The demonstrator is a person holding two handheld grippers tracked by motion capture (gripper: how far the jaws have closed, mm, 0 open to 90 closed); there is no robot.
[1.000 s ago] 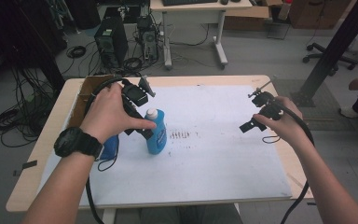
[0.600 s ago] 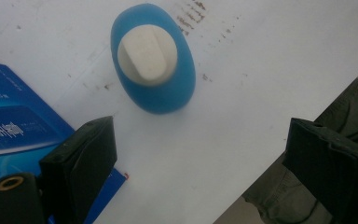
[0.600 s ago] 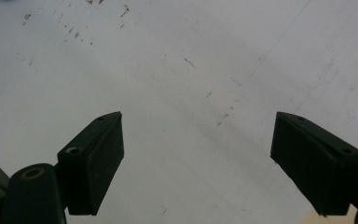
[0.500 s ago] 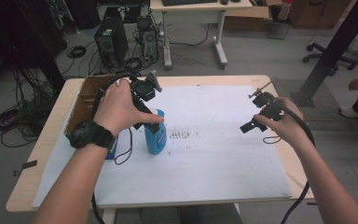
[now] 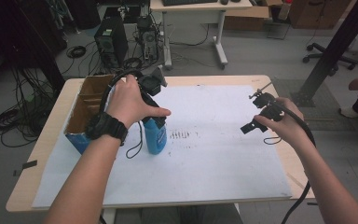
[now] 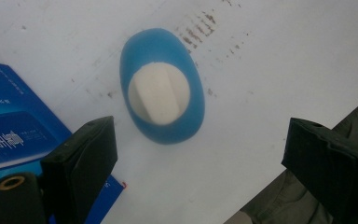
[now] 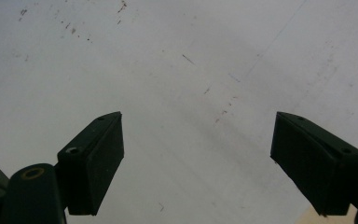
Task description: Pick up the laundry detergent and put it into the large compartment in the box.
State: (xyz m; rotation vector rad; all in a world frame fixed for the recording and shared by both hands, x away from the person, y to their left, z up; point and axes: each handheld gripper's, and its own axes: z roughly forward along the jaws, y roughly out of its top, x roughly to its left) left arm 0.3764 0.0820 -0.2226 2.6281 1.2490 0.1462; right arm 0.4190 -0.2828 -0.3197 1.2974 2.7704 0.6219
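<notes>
the blue bottle [image 5: 156, 136] stands upright on the white sheet [image 5: 214, 177] that covers the table [image 5: 37, 154], just right of the cardboard box [image 5: 85, 106]. it carries a pale label on its front, but the writing there is too small to read in the high view. from above, in the left gripper view, the bottle [image 6: 162, 90] shows a blue oval shoulder around a white cap [image 6: 158, 93]. the blue side of the box [image 6: 14, 130] lies at the left of that view with white printed lines on it, blurred and not legible. a patch of short dark marks [image 5: 181, 135] sits on the sheet just right of the bottle.

the left gripper [image 6: 205, 154] hangs above the bottle with its jaws spread wide, one on each side and below the cap in its view, touching nothing. the left hand [image 5: 130, 100] holds it over the bottle's top, and its cable [image 5: 131, 147] loops down beside the bottle.

the right gripper [image 5: 256, 119] is held well apart, over the right part of the sheet, near the table's edge. its jaws are spread wide too, with only bare, lightly speckled sheet between them.

behind the table stand a computer tower [image 5: 109, 39], loose cables on the floor [image 5: 9, 121] and a second desk [image 5: 196, 7].
</notes>
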